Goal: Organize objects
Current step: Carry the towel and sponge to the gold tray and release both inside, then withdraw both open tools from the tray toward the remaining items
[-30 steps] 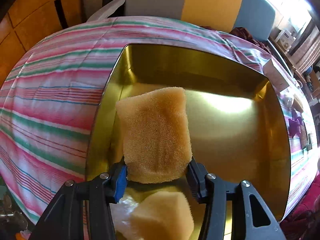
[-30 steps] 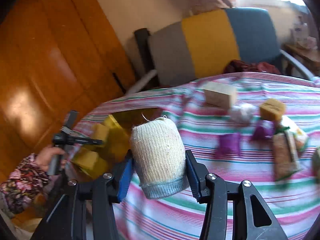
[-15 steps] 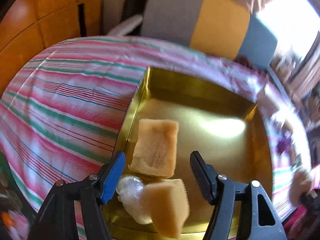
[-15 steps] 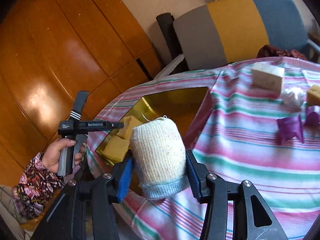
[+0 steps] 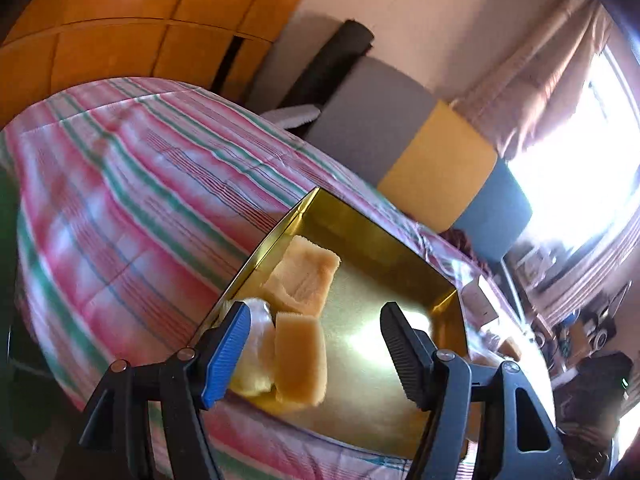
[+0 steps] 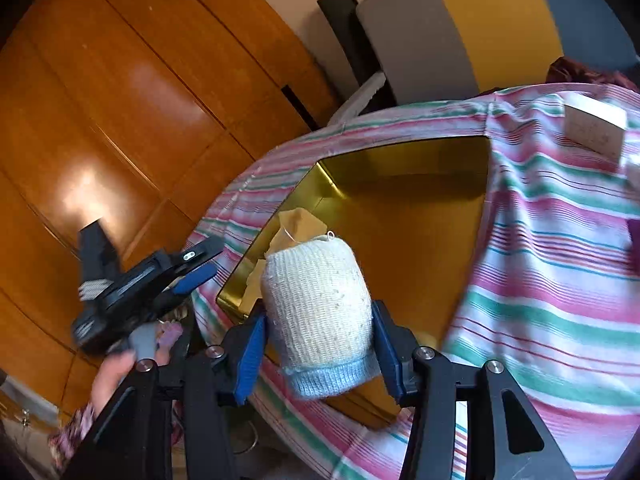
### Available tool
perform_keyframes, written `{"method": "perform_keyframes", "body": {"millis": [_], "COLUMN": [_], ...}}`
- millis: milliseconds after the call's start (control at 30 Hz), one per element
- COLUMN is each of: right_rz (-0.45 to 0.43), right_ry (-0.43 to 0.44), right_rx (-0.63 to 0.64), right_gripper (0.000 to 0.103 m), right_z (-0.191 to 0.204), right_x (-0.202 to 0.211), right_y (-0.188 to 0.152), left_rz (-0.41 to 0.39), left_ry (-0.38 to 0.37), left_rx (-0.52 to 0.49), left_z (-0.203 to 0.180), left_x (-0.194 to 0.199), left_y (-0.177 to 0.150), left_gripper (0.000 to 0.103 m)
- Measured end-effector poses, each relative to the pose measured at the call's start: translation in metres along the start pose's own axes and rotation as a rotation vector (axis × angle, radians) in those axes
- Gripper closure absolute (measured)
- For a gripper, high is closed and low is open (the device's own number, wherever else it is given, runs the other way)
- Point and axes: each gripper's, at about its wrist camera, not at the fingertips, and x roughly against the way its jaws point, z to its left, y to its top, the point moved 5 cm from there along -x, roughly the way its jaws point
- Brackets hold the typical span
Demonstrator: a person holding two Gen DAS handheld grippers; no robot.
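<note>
1. Stripes of pink, green and white run all over the tablecloth (image 5: 132, 208), and a shiny gold tray (image 5: 372, 240) sits on it.
2. From the left wrist camera, the left gripper (image 5: 316, 344) has its two fingers spread wide apart, and nothing is between them. It hangs above the near end of the tray.
3. Just past those fingers, three soft things lie in the tray along its left wall. One yellow sponge (image 5: 300, 360) is closest. A pale lumpy thing (image 5: 256, 344) is touching its left side. It is too blurry to say what it is.
4. A second sponge (image 5: 304, 280) lies a bit farther in, and it is dented in the middle.
5. From the right wrist camera, the right gripper (image 6: 316, 344) squeezes a white knitted sock roll (image 6: 316, 304) with a blue edge. The roll stands upright between the fingers, with the blue edge at the bottom.
6. The roll is held in the air over the near edge of the tray (image 6: 400, 216).
7. To the left, the other gripper (image 6: 192, 264) shows from the side, held in a hand (image 6: 116, 368) near the tray's corner.
8. Farther off on the cloth sits a small pale box (image 6: 592, 132).
9. Behind the table are orange wood panels (image 6: 120, 120) and a chair (image 6: 460, 28) in grey, yellow and blue.
</note>
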Motion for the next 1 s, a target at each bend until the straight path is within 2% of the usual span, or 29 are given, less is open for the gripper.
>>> {"method": "perform_keyframes", "body": {"millis": [133, 300, 400, 500, 533, 600, 667, 1000], "right_rz": [0.099, 0.161, 0.166, 0.139, 0.116, 0.082, 0.064, 0.078], "right_ry": [-0.133, -0.207, -0.229, -0.257, -0.246, -0.169, -0.132, -0.161], "right_rx": [0.016, 0.023, 0.011, -0.016, -0.038, -0.097, -0.123, -0.047], "right_gripper": [0.052, 0.052, 0.052, 0.051, 0.047, 0.037, 0.036, 0.036], "right_z": [0.003, -0.001, -0.004, -0.005, -0.004, -0.004, -0.001, 0.004], "right_x": [-0.042, -0.083, -0.099, -0.11, -0.114, -0.115, -0.111, -0.095], "right_y": [0.01, 0.018, 0.023, 0.034, 0.038, 0.044, 0.044, 0.029], "left_rz": [-0.036, -0.079, -0.104, -0.096, -0.095, -0.082, -0.084, -0.065], "left_ry": [-0.001, 0.0, 0.006, 0.014, 0.015, 0.02, 0.018, 0.018], "left_rx": [-0.032, -0.021, 0.009, 0.021, 0.023, 0.028, 0.038, 0.024], "left_z": [-0.003, 0.004, 0.012, 0.017, 0.018, 0.02, 0.022, 0.019], "left_x": [0.013, 0.026, 0.03, 0.027, 0.027, 0.025, 0.025, 0.022], "left_y": [-0.005, -0.004, -0.001, 0.0, -0.001, -0.003, -0.003, -0.008], "left_gripper": [0.034, 0.034, 0.034, 0.034, 0.034, 0.034, 0.034, 0.034]}}
